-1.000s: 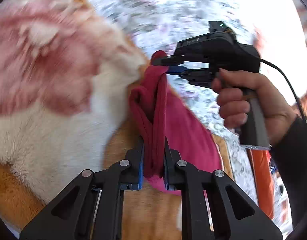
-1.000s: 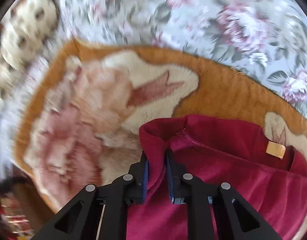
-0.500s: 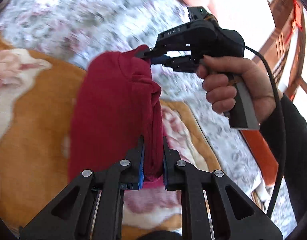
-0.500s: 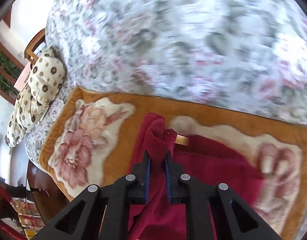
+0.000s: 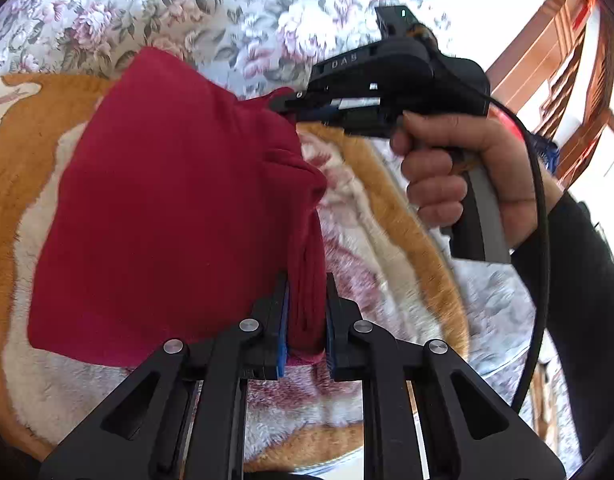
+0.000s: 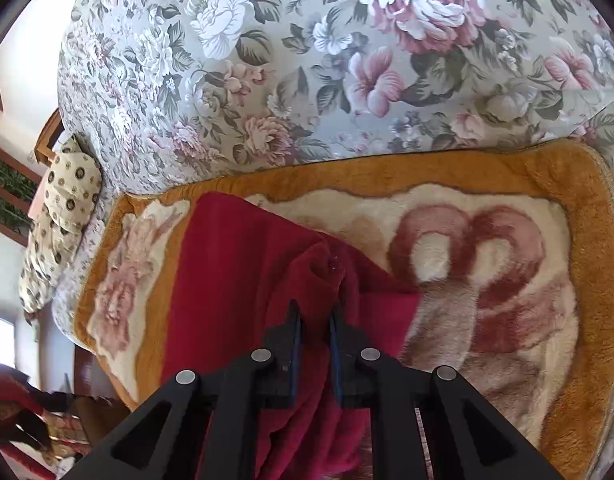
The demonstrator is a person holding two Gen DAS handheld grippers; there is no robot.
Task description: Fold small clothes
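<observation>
The red garment [image 5: 167,208] is bunched between the left gripper's [image 5: 306,320] fingers, which pinch its edge. The right gripper [image 6: 314,344] pinches another fold, cloth draping over the blanket [image 6: 507,280].

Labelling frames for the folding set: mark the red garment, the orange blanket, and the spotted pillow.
red garment [image 5: 167,208]: left wrist view, broad flat panel.
orange blanket [image 6: 487,168]: right wrist view, orange border along the far edge.
spotted pillow [image 6: 63,208]: right wrist view, middle of its patterned cover.

Both claws black, blue pads, silver screw heads on linkages. Right claw [image 5: 295,110] body marked "DAS", grey handle, black cable [image 5: 541,216]. Right hand [image 5: 459,160] bare skin, dark sleeve [image 5: 579,300].
</observation>
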